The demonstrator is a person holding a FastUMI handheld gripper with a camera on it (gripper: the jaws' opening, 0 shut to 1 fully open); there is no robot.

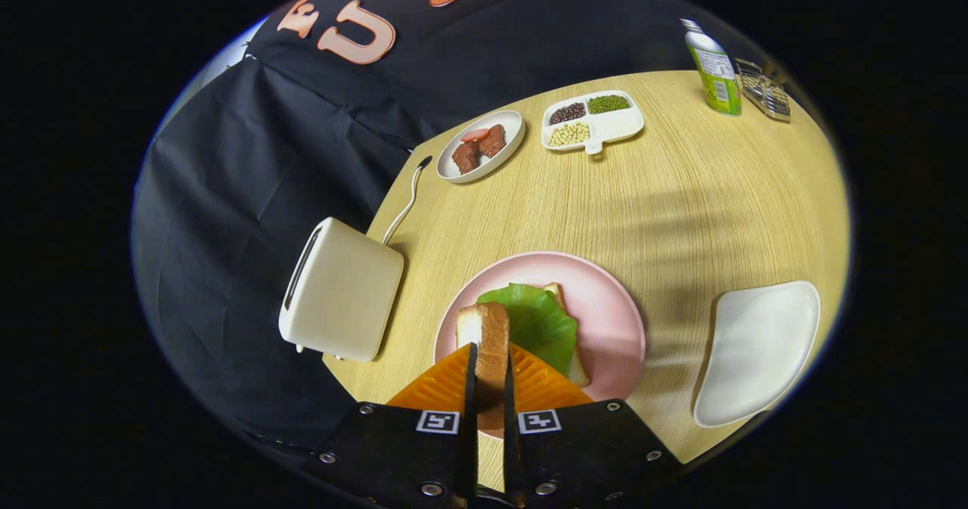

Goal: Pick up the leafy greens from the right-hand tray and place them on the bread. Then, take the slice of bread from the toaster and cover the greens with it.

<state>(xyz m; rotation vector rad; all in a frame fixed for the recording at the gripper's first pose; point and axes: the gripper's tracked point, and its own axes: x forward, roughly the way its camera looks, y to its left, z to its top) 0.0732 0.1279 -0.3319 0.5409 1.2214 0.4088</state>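
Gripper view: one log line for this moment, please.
gripper shut on bread slice | over pink plate | greens on lower bread | toaster empty

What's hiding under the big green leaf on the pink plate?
A slice of bread lies under the green leaf on the pink plate; just its edges show, the middle is covered. The hand-held gripper is shut on another bread slice.

The leafy greens [538,321] cover most of the bread [571,342] on the pink plate [605,297], leaving bare just a corner beyond them and a strip along one edge. The slice of bread [491,342] clamped in the gripper [489,377] hides part of the greens, and its lower end is lost between the fingers. The near rim of the plate sits behind the gripper. The toaster [344,290] hangs over the tabletop [681,191] edge, its slots barely visible.
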